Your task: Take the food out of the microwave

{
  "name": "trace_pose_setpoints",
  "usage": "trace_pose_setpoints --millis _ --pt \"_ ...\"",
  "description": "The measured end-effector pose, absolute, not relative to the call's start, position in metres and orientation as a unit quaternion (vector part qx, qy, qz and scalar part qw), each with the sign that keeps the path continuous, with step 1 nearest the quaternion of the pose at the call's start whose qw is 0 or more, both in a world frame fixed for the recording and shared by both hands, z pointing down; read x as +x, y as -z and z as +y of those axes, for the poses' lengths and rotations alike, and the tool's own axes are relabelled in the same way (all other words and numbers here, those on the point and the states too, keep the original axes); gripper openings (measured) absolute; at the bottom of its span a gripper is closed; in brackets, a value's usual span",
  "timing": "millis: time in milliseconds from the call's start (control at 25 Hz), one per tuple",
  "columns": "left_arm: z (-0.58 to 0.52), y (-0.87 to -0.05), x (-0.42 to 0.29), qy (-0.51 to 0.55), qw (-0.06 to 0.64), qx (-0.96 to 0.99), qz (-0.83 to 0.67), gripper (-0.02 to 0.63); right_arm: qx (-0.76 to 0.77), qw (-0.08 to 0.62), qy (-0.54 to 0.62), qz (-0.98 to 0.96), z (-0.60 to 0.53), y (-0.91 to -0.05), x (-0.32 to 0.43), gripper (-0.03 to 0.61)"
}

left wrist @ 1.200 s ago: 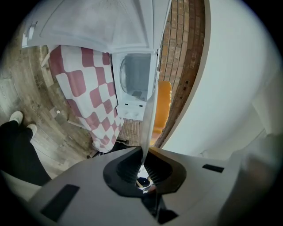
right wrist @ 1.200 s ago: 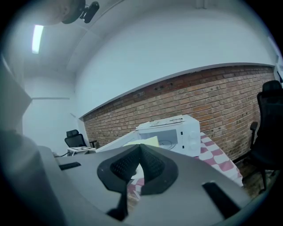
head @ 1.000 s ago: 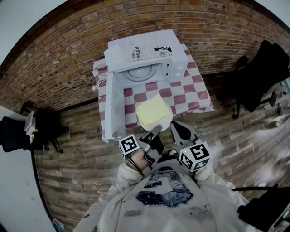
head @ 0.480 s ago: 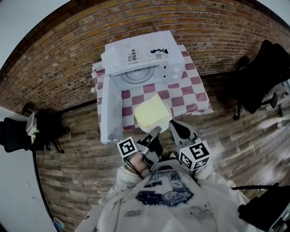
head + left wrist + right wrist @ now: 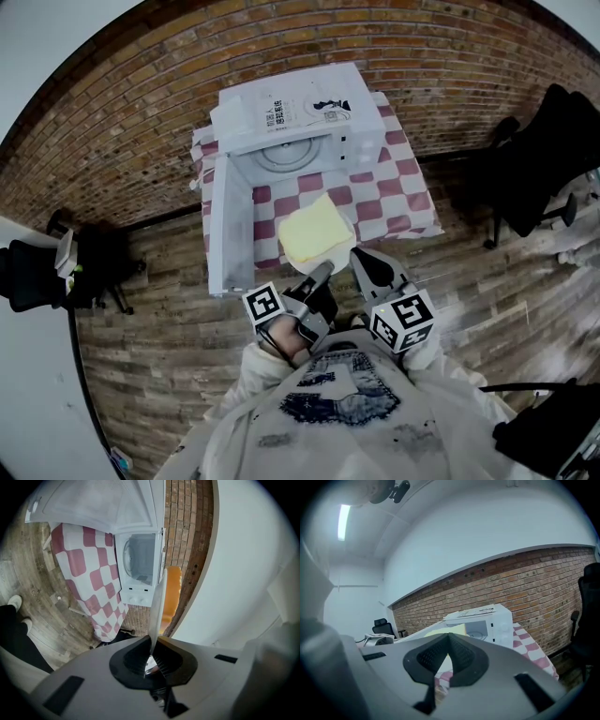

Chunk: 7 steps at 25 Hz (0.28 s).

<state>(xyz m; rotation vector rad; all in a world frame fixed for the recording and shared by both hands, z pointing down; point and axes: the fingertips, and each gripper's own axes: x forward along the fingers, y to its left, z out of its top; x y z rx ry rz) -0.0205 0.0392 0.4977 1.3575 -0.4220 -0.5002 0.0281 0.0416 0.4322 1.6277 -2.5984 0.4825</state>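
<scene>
Above the checkered desk (image 5: pixel 403 202) by the brick wall, with the microwave (image 5: pixel 300 112) open and empty, I hold the plate (image 5: pixel 157 602) of food (image 5: pixel 314 230) outside it, rim clamped in my left tool (image 5: pixel 325 270), right tool (image 5: pixel 366 264) closed on nothing; set-down apparently remains.

In front of you a small table (image 5: pixel 413 221) stands on the wooden plank floor (image 5: pixel 169 300), pushed back against the brick wall (image 5: pixel 131 141). A red-and-white checked cloth (image 5: pixel 380 187) covers its whole top and hangs over the edges. The only thing you see standing on the cloth is the white microwave (image 5: pixel 291 112), set at the back by the wall, its door (image 5: pixel 230 225) swung open along the left side and reaching past the front edge. On the floor, well apart from the table, a black office chair (image 5: pixel 94 267) stands to your left and another (image 5: pixel 539 159) to your right.
</scene>
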Motion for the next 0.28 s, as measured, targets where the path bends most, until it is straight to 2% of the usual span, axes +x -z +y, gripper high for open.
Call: trace_pose_setpoints --millis 280 --pt "0.0369 -0.5000 -0.0254 0.227 0.731 0.615 -0.190 0.019 0.523 0.022 -0.156 -0.838 0.0384 -0.4346 0.0221 0.014"
